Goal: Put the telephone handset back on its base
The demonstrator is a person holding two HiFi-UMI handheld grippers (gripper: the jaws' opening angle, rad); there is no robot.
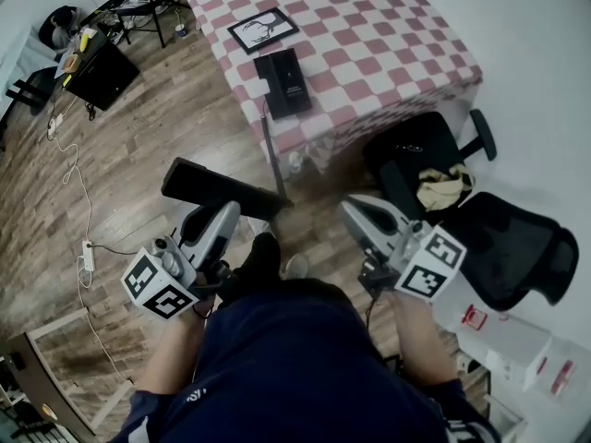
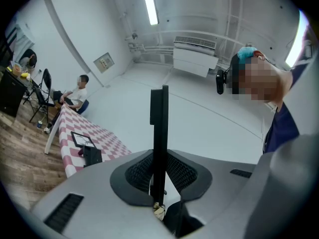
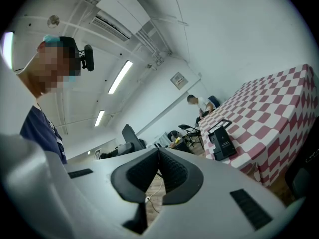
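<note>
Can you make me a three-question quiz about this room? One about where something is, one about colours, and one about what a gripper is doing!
1. Where is the telephone base?
A. on the floor
B. on the checkered table
C. on a chair

2. What colours are the table's squares?
A. red and white
B. blue and yellow
C. all green

3. What is the left gripper doing?
A. open, holding nothing
B. clamped on the black handset
C. resting on the table

Answers:
1. B, the base sits near the table's edge.
2. A, the cloth shows red and white checks.
3. B, the left gripper view shows the handset pinched between its pads.
</note>
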